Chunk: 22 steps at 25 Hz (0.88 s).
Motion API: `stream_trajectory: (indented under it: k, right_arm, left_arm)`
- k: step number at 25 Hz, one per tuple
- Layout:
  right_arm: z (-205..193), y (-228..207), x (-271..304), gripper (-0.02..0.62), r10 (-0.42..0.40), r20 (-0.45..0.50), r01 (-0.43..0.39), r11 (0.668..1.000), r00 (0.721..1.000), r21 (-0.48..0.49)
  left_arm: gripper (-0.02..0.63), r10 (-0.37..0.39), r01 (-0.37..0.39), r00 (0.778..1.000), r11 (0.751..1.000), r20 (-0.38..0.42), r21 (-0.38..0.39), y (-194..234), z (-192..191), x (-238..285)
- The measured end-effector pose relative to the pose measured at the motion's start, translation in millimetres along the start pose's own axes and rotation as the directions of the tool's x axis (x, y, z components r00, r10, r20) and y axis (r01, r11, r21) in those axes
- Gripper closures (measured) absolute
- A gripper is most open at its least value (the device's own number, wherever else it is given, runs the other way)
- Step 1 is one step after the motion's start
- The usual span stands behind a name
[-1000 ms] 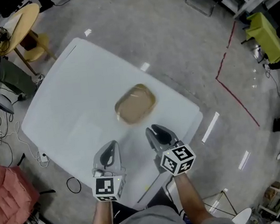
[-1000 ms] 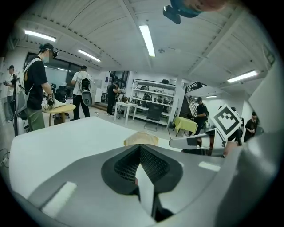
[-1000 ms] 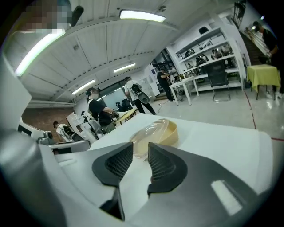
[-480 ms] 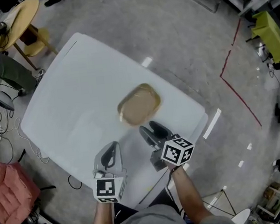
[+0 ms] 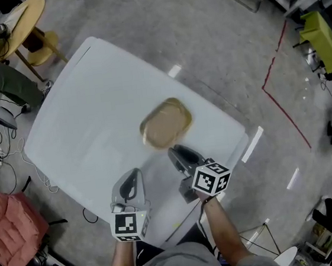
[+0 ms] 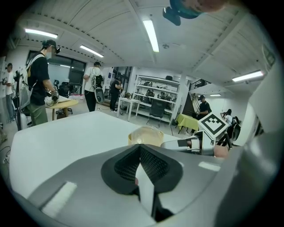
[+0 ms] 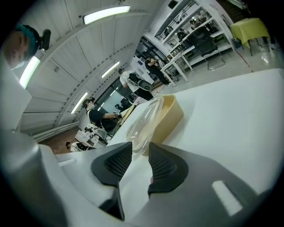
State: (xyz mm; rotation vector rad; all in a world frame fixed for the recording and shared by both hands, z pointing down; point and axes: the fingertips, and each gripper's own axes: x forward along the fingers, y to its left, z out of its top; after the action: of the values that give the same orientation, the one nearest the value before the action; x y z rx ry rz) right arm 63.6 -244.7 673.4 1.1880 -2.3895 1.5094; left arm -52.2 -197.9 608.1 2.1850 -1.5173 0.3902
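A tan box with a clear domed lid [image 5: 165, 123] lies near the middle of the white table [image 5: 82, 127]. My right gripper [image 5: 179, 155] hovers just short of the box's near edge, rolled to one side, its jaws a narrow gap apart and empty. The box [image 7: 162, 117] sits right beyond the right gripper [image 7: 140, 148]. My left gripper [image 5: 130, 183] hangs further back to the left, pads together on nothing. From the left gripper [image 6: 140, 148] the box [image 6: 144, 135] is ahead, with the right gripper's marker cube [image 6: 213, 128] beside it.
A round yellow table [image 5: 23, 26] and a red cloth bundle [image 5: 10, 230] stand off the table's left side. Red tape [image 5: 282, 104] runs on the floor at right, near a green-covered table [image 5: 315, 35]. People [image 6: 40, 88] stand in the background.
My right gripper has moved forward to the box's near edge and rolled sideways. The left gripper has barely moved.
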Motion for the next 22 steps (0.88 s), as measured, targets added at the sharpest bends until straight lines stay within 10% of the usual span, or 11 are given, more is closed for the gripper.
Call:
stream_trajectory:
  k: [22]
  right_arm:
    - [12,23,-21,0.561,0.007,0.117,-0.014,0.998,0.993,0.065]
  left_arm:
    - [0.594,0.013,-0.014,0.999,1.0,0.05,0.015,2,10,-39]
